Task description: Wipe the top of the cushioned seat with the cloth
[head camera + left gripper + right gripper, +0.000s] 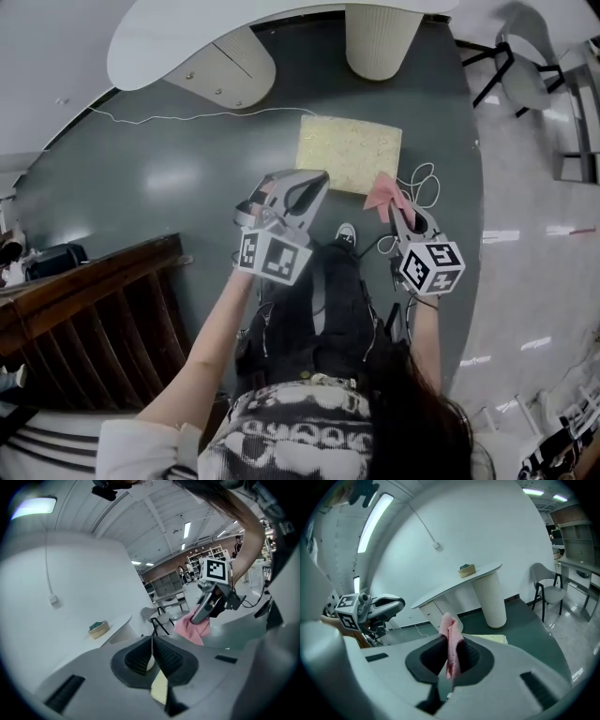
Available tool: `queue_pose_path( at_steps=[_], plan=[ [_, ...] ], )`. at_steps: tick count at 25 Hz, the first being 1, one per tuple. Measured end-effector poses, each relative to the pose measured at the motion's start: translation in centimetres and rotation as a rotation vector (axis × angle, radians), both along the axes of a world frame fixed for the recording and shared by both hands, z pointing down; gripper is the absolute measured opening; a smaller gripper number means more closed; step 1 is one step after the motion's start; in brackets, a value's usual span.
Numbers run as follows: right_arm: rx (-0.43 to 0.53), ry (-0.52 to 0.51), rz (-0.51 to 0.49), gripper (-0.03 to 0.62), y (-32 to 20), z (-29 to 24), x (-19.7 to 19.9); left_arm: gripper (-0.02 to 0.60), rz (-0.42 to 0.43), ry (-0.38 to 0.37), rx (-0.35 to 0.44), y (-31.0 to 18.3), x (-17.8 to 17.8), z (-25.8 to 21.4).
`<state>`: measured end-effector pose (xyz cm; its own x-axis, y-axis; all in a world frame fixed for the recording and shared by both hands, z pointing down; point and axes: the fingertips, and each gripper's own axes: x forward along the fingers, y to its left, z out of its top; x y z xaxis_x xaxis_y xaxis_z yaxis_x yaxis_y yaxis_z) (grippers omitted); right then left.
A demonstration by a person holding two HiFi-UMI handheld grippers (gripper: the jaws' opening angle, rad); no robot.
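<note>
The cushioned seat [349, 153] is a pale yellow rectangular pad lying on the dark green floor just ahead of both grippers. My right gripper [400, 210] is shut on a pink cloth [382, 194], which it holds in the air near the seat's front right corner. In the right gripper view the cloth [451, 641] sticks up and hangs down between the jaws of that gripper [451, 654], with the seat [490, 638] just beyond. My left gripper [317, 181] hovers by the seat's front left edge. Its jaws are shut and empty [152, 644], with the seat [160, 689] showing below them.
A white curved counter on a ribbed pedestal [379, 39] and a cabinet [228, 67] stand just beyond the seat. A chair [523, 79] is at the far right, a dark wooden railing [89, 314] at the left. White cables [424, 182] lie beside the seat.
</note>
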<state>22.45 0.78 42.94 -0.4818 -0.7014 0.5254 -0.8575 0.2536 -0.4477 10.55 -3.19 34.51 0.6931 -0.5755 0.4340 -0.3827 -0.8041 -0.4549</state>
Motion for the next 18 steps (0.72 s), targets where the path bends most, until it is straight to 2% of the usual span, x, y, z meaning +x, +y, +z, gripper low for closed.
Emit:
queue_pose_path(
  at_steps=[11, 18],
  plan=[
    [0.086, -0.004, -0.018, 0.011, 2.2, -7.6, -5.5, 0.012, -0.089, 0.029, -0.02, 3.8, -7.5, -3.9],
    [0.124, 0.014, -0.025, 0.011, 6.5, -10.0, -10.4, 0.012, -0.039, 0.028, -0.005, 8.6, -11.6, -5.0]
  ],
)
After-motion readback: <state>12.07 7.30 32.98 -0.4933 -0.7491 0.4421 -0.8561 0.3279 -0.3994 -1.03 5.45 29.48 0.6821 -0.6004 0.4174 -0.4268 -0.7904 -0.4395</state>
